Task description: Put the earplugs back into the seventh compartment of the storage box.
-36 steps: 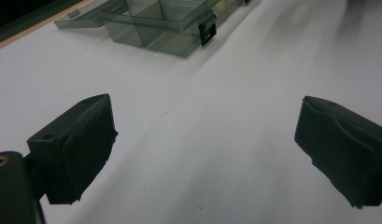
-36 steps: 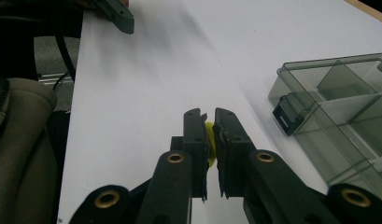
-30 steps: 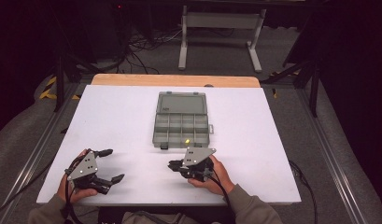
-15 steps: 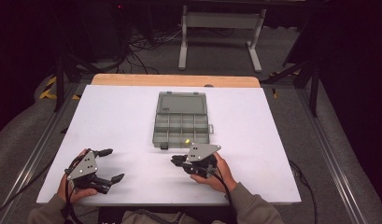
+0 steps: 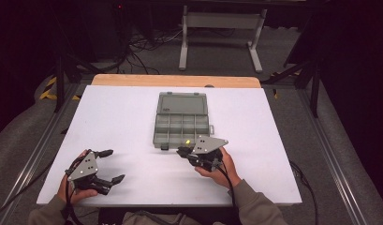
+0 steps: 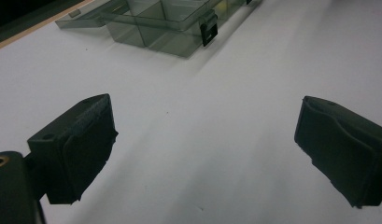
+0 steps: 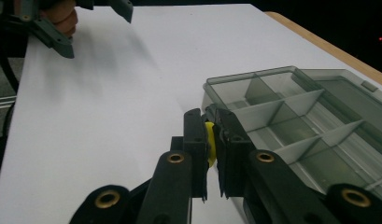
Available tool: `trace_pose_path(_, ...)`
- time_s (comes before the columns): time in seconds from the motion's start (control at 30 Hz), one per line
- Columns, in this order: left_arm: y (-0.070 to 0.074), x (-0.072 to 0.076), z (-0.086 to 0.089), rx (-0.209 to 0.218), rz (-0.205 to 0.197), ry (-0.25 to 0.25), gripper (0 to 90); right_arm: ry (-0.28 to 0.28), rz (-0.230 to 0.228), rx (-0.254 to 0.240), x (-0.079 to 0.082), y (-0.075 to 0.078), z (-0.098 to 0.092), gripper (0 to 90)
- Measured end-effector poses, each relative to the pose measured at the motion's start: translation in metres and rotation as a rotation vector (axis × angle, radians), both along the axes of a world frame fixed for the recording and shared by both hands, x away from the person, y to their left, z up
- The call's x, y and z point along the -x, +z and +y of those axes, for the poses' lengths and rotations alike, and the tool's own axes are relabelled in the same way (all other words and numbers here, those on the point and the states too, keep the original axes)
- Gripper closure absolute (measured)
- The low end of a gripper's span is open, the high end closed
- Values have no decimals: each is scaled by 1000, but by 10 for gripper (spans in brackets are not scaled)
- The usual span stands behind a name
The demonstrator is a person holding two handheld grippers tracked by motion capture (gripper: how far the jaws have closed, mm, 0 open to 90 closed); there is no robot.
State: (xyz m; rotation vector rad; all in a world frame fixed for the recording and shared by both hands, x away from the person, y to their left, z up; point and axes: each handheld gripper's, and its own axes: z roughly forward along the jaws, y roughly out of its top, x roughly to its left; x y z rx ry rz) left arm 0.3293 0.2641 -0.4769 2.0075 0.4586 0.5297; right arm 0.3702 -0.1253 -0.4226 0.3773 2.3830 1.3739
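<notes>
White surface [image 5: 133, 122] fills the scene under dark surroundings, with an open grey box [image 5: 182, 122] of small compartments lying at its middle as the landmark. Well to the left of the box and nearer the person, the left claw [image 5: 109, 165] rests low over the surface with its jaws spread wide and nothing between them. Just at the box's near right corner, the right claw [image 7: 210, 140] has its jaws pressed together on a small yellow piece [image 7: 210, 144], held right beside the box's front wall.
</notes>
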Motion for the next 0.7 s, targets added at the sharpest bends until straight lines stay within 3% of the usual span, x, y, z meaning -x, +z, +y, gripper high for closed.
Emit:
trace_pose_path(0.33,0,0,0,-3,1,0,59,-64,-14,-19,-13,4,-12,844)
trace_pose_path(0.7,-1,0,0,-4,3,1,59,-149,2,-26,-37,2,-20,843)
